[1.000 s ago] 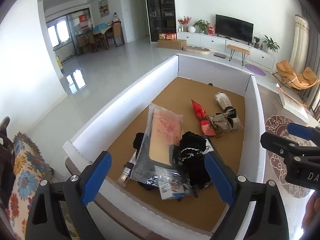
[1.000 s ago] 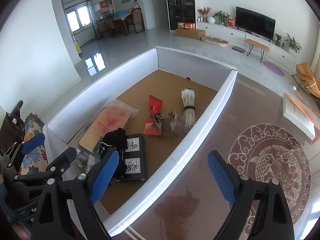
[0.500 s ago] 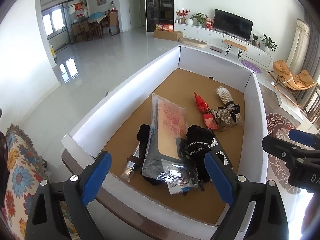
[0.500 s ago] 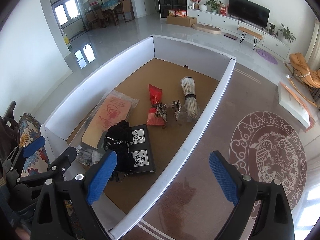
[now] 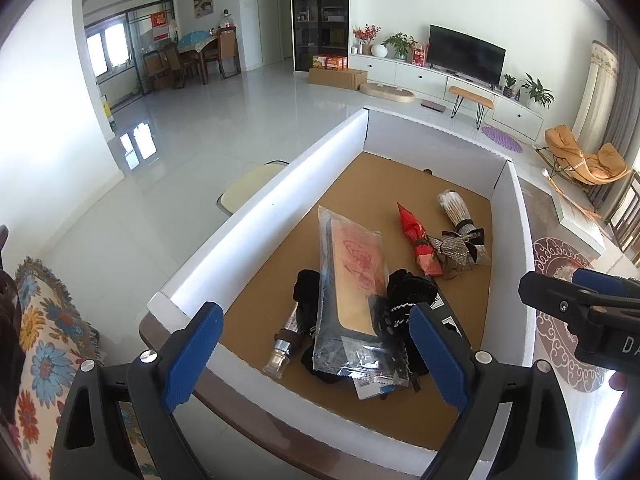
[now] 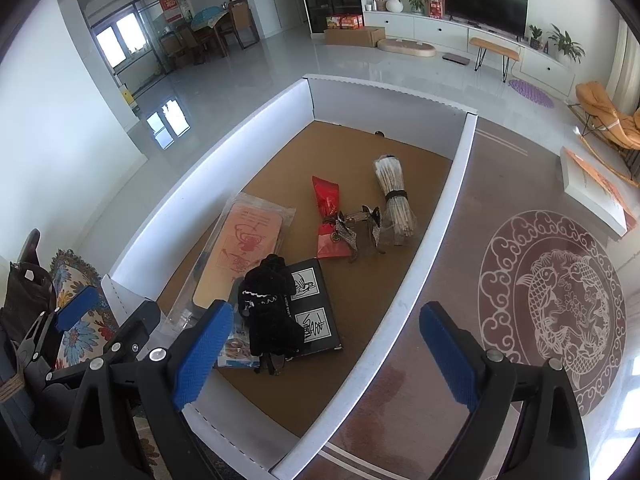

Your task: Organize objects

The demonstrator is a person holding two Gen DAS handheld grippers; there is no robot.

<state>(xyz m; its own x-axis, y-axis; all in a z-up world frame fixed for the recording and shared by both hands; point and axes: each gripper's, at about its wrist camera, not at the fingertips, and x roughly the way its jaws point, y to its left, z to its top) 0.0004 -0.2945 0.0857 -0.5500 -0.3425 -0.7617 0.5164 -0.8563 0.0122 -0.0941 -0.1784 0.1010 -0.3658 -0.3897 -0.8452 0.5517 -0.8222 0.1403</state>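
The left tool (image 5: 316, 354) hangs wide and empty above the near end of a white-walled box (image 5: 256, 216); the right tool (image 6: 324, 354) is wide and empty too, over the box's right wall. In the box, near end: a bagged board (image 5: 356, 276), black cloth (image 6: 272, 312), a black booklet (image 6: 316, 312). Farther in, a red packet (image 6: 328, 216) lies beside a stick bundle (image 6: 394, 200).

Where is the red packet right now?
The red packet lies on the brown floor of the white-walled box, about mid-box in the right wrist view. The bundle of pale sticks is to its right, the big flat plastic-wrapped board to its left.
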